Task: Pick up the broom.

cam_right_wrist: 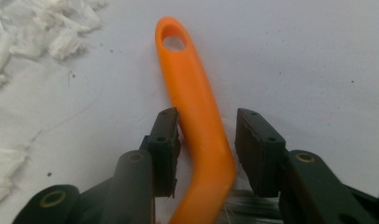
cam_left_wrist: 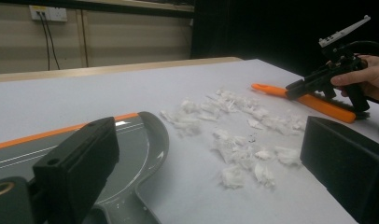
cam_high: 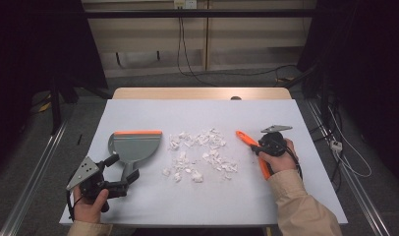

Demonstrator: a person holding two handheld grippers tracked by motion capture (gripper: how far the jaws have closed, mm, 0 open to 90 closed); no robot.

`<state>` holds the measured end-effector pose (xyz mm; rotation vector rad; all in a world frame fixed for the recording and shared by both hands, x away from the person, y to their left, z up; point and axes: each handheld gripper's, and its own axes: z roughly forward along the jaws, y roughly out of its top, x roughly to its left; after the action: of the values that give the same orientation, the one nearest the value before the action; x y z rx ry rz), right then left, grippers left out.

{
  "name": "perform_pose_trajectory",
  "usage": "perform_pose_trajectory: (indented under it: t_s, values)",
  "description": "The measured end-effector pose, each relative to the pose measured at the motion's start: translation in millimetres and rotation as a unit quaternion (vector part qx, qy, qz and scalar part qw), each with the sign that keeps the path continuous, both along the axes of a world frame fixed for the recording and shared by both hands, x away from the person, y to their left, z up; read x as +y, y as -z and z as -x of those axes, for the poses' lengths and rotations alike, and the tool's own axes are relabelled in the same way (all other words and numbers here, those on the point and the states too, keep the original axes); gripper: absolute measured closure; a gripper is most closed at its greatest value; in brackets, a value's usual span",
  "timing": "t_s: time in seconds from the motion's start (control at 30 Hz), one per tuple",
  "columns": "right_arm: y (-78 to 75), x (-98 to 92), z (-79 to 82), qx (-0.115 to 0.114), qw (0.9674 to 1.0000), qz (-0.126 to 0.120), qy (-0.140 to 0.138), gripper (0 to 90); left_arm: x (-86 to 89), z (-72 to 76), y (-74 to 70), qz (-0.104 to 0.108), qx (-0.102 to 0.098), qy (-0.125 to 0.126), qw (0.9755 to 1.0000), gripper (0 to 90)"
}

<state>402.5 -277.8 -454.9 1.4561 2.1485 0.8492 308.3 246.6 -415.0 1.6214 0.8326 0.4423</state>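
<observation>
Right gripper (cam_right_wrist: 206, 144), jaws narrowed astride smooth orange plastic brush handle (cam_right_wrist: 197, 107), gap showing; left gripper (cam_high: 120, 173) wide over grey dustpan handle (cam_high: 130, 169); white table edge (cam_high: 330, 162) near.

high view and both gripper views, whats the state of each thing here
orange brush: lying flat on the table, handle between the right gripper's jaws, a gap on one side
right gripper: astride the brush handle, not yet clamped
left gripper: jaws wide open, at the dustpan's handle
grey dustpan: flat on the table, orange lip away from the person
white paper scraps: scattered loose between dustpan and brush
</observation>
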Motion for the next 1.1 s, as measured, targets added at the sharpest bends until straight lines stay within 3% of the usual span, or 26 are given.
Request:
perform_pose_trajectory:
  t_s: [0.2, 0.23, 0.43, 0.57, 0.73, 0.9, 0.97, 1.1]
  values:
    - [-3.6, -0.9, 0.9, 0.022, 0.9997, 0.002, 0.009, 65.1, -1.0, 0.3, 0.2, -0.008, -0.001, 0.003, 1.0000, 4.2]
    - [-4.4, -1.8, 1.7, 0.036, 0.9992, -0.005, 0.016, 64.3, -1.1, 0.4, 0.3, -0.008, 0.000, 0.004, 1.0000, 4.3]
    - [-5.3, 0.4, -1.3, 0.047, 0.9986, 0.000, 0.025, 64.9, -3.5, 0.5, 0.6, -0.012, 0.001, 0.004, 0.9999, 4.4]
    - [-7.0, 2.9, -5.1, 0.065, 0.9967, -0.004, 0.048, 66.2, -5.9, 1.5, -0.3, -0.013, 0.000, 0.004, 0.9999, 4.6]
    - [-7.6, 8.3, -7.3, 0.069, 0.9962, 0.018, 0.051, 67.2, -8.0, 1.5, -0.2, -0.020, -0.002, 0.009, 0.9998, 4.6]
    - [-10.5, 11.1, -13.4, 0.092, 0.9938, 0.025, 0.058, 68.8, -10.2, 1.6, -2.1, -0.022, -0.006, 0.012, 0.9997, 4.6]
    - [-13.6, 13.6, -18.6, 0.115, 0.9906, 0.033, 0.066, 70.0, -11.1, 1.8, -2.7, -0.020, -0.007, 0.012, 0.9997, 4.6]
    - [-15.0, 14.8, -22.3, 0.126, 0.9890, 0.039, 0.067, 70.3, -11.8, 1.8, -2.9, -0.022, -0.008, 0.014, 0.9996, 4.6]
